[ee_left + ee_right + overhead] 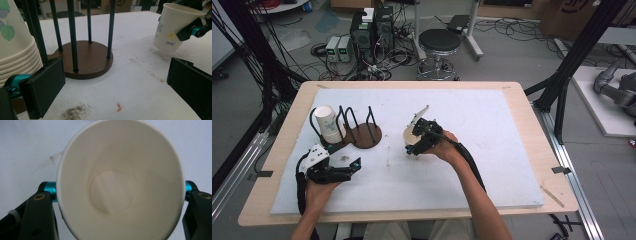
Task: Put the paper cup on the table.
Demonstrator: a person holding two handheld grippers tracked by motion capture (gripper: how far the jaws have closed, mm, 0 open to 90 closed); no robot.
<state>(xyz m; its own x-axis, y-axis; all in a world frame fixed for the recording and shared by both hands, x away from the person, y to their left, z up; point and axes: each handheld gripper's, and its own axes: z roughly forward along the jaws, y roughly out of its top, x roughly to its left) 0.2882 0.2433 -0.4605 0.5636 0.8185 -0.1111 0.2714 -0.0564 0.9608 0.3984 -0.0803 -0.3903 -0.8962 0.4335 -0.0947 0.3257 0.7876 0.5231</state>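
A white paper cup (pixel 410 136) with a flower print is squeezed at its rim by my right gripper (pixel 416 145), which is shut on it near the middle of the white mat (pixel 492 130). The cup (pixel 171 27) is tilted with its base low over the mat; I cannot tell whether it touches. Its empty inside (pixel 112 192) faces the right gripper (pixel 120 191). Left of it stands a wire cup rack (pixel 364 131) on a round brown base (pixel 87 60). A stack of cups (pixel 327 122) leans in the rack's left end. My left gripper (pixel 353 165) is open in front of the rack, its pads (pixel 43 86) wide apart with nothing between them.
A small orange scrap (pixel 119 107) and a patch of dark dust (pixel 75 112) lie on the mat before the rack. Beyond the table's far edge are a black stool (pixel 439 42), computer boxes (pixel 372 30) and cables. Black frame posts (pixel 574 55) stand at the right.
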